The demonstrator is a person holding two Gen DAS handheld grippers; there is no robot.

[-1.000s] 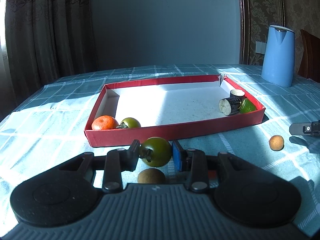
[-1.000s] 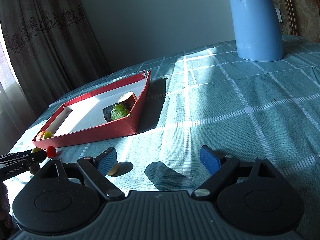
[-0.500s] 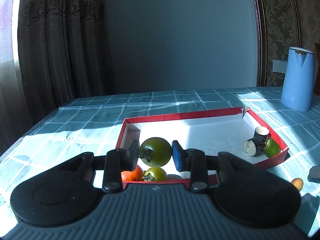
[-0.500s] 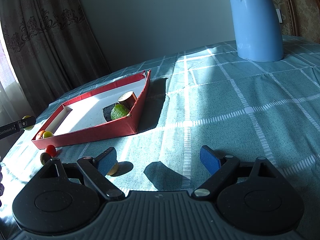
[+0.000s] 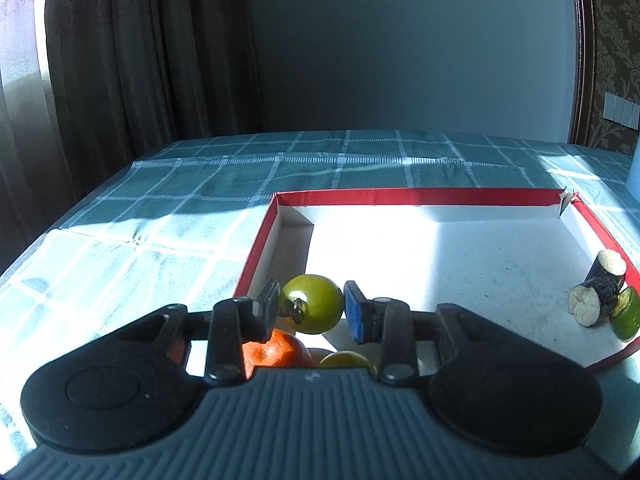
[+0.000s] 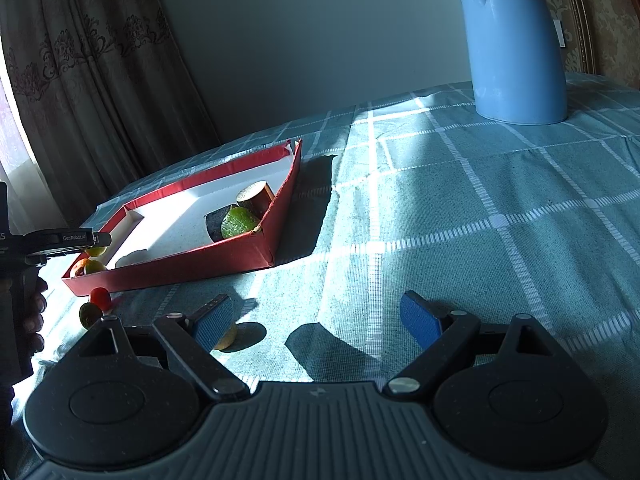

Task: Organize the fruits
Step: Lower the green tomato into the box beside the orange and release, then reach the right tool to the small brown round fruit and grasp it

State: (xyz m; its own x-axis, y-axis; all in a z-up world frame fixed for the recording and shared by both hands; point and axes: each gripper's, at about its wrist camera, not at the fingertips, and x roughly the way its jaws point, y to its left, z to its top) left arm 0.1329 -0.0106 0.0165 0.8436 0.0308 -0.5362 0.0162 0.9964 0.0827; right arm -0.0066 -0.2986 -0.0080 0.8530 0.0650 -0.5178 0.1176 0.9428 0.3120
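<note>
Over the red tray's (image 5: 256,248) left corner, left jaws clamp a green tomato (image 5: 312,303); right jaws gape.

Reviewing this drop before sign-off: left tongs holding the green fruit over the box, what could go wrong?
1. The green fruit hangs right above the orange and a yellow-green fruit in the red box; released here, it may land on them and roll.
2. The left tongs may hit the box's near wall if lowered.
</note>
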